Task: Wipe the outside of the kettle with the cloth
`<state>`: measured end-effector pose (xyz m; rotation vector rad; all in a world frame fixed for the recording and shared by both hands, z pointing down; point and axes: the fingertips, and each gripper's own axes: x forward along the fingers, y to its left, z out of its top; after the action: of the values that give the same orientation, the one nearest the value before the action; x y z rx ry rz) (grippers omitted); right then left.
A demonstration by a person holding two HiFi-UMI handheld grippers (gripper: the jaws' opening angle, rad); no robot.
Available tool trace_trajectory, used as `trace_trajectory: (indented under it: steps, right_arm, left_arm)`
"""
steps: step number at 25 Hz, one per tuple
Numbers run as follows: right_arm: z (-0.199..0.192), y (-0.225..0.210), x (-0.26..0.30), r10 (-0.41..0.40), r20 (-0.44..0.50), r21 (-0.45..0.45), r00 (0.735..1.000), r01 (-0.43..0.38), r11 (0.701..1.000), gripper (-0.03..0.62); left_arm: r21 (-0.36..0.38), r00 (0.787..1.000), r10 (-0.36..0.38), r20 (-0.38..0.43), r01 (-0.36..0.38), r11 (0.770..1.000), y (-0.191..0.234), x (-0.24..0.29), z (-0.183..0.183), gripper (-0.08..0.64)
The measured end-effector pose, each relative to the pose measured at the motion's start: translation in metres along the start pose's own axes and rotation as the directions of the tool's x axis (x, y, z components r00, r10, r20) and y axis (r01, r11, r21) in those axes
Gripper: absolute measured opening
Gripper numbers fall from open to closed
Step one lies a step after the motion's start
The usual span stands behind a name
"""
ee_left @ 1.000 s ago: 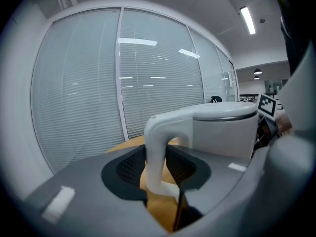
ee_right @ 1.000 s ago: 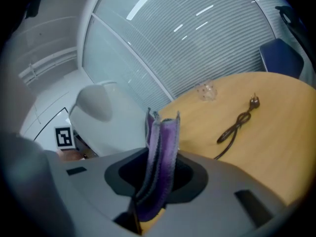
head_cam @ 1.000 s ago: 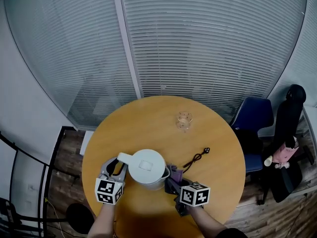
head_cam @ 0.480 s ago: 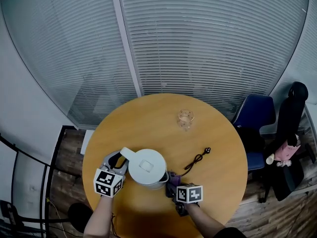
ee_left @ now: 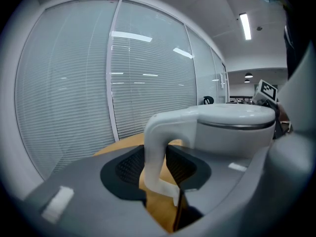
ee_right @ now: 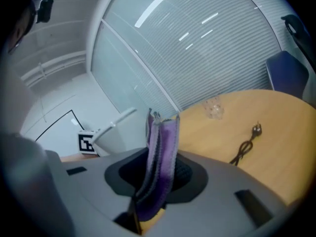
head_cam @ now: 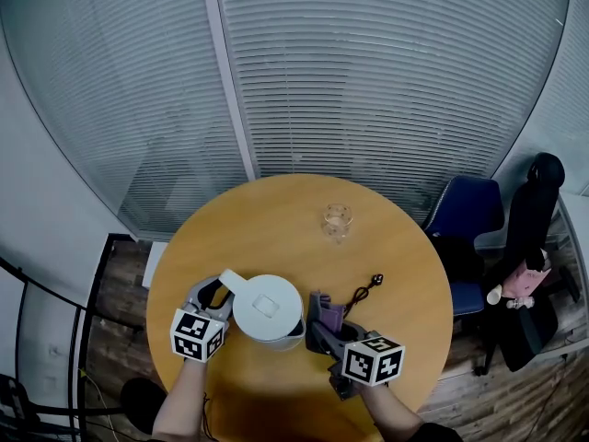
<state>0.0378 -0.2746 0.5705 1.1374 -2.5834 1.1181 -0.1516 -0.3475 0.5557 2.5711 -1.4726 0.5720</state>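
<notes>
A white kettle (head_cam: 267, 309) stands on the round wooden table (head_cam: 276, 215), near its front edge. My left gripper (head_cam: 210, 304) is shut on the kettle's handle (ee_left: 157, 152), which runs upright between its jaws with the kettle body (ee_left: 237, 127) to the right. My right gripper (head_cam: 322, 328) is shut on a folded purple cloth (head_cam: 328, 313). The cloth (ee_right: 160, 157) sticks up out of the jaws just right of the kettle (ee_right: 116, 132). Whether it touches the kettle wall I cannot tell.
A black cable with a plug (head_cam: 361, 295) lies to the right of the cloth. A glass (head_cam: 337, 221) stands further back on the table. A blue chair (head_cam: 469, 219) and a black chair (head_cam: 534, 238) stand off the table's right side. Window blinds are behind.
My right gripper dipped low beside the kettle, hiding most of the cloth, and has come back up and to the right. The kettle and left gripper have barely shifted.
</notes>
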Motion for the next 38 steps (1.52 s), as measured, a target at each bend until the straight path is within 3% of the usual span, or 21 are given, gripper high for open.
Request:
trace_trajectory:
  steps: [5, 11, 16, 22, 29, 38]
  right_arm:
    - [0.042, 0.027, -0.011, 0.077, 0.056, -0.078, 0.995, -0.072, 0.994, 0.100]
    - [0.055, 0.040, -0.006, 0.125, 0.025, -0.156, 0.992, -0.120, 0.980, 0.100]
    - [0.035, 0.021, 0.010, 0.126, -0.038, -0.084, 0.991, -0.129, 0.988, 0.100]
    - [-0.022, -0.030, 0.043, 0.057, -0.146, 0.014, 0.988, -0.055, 0.998, 0.100]
    - [-0.096, -0.077, 0.065, -0.048, -0.279, 0.083, 0.959, 0.074, 0.994, 0.100]
    - [-0.108, -0.082, 0.069, -0.098, -0.334, 0.085, 0.937, 0.133, 0.987, 0.100]
  left_arm:
    - [-0.001, 1.000, -0.001, -0.002, 0.001, 1.000, 0.001, 0.001, -0.001, 0.138]
    - [-0.007, 1.000, -0.001, -0.004, 0.001, 1.000, 0.003, 0.004, -0.001, 0.138]
    - [-0.010, 1.000, -0.006, -0.004, 0.006, 1.000, 0.004, 0.004, 0.000, 0.138]
    - [-0.012, 1.000, -0.013, 0.003, 0.013, 1.000, 0.004, 0.005, 0.001, 0.138]
    - [-0.012, 1.000, -0.019, 0.013, 0.019, 1.000, 0.003, 0.006, 0.001, 0.138]
    - [-0.017, 1.000, -0.019, 0.009, 0.019, 1.000, 0.004, 0.007, 0.000, 0.138]
